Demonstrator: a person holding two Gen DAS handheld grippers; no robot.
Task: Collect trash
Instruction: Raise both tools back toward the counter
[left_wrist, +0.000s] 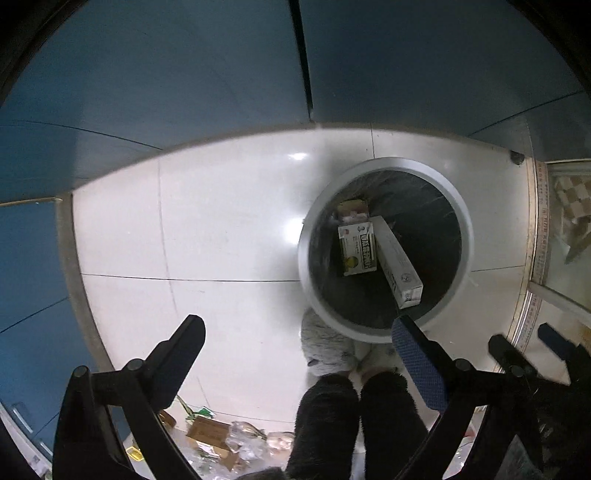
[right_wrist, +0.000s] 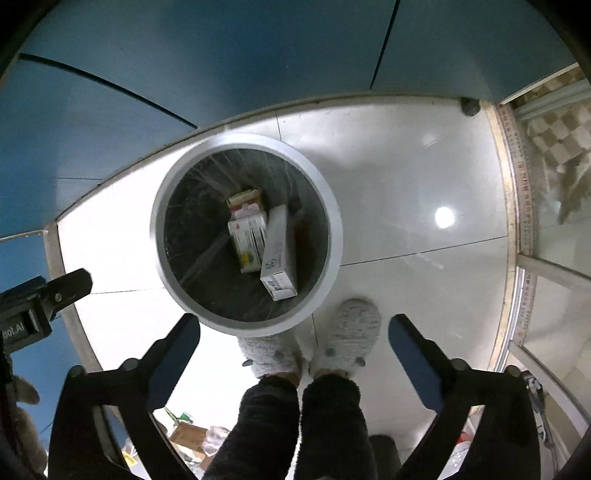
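Both my tools point down at the floor. My left tool (left_wrist: 299, 354) has its fingers spread wide with nothing between them, and my right tool (right_wrist: 295, 350) is spread wide and empty too. The trash bin (right_wrist: 334, 236) stands on the white tiled floor (left_wrist: 221, 229), round, with a pale rim and a dark liner, close to the blue cabinet fronts (left_wrist: 184, 74). In the left wrist view the bin (left_wrist: 466, 236) sits ahead and to the right of my left tool, whose right finger overlaps its near rim in the picture. Inside the bin I see a long white box (right_wrist: 279, 254) leaning against the side, a green and white box (right_wrist: 249, 240) beside it and touching it, and a smaller box with red print (right_wrist: 243, 203) further in. The same long white box (left_wrist: 397, 258) and green and white box (left_wrist: 357, 249) show in the left wrist view. More trash lies on the floor near the bottom edge of the view: a brown cardboard box (left_wrist: 208, 434) and crumpled clear plastic wrappers (left_wrist: 247, 443) just beside it, other bits too small to tell. Two feet in fluffy grey slippers (right_wrist: 354, 328) stand just beside the bin's near rim, dark fuzzy trouser legs (right_wrist: 332, 424) above them. The left tool's body (right_wrist: 40, 302) shows at the left edge of the right wrist view.
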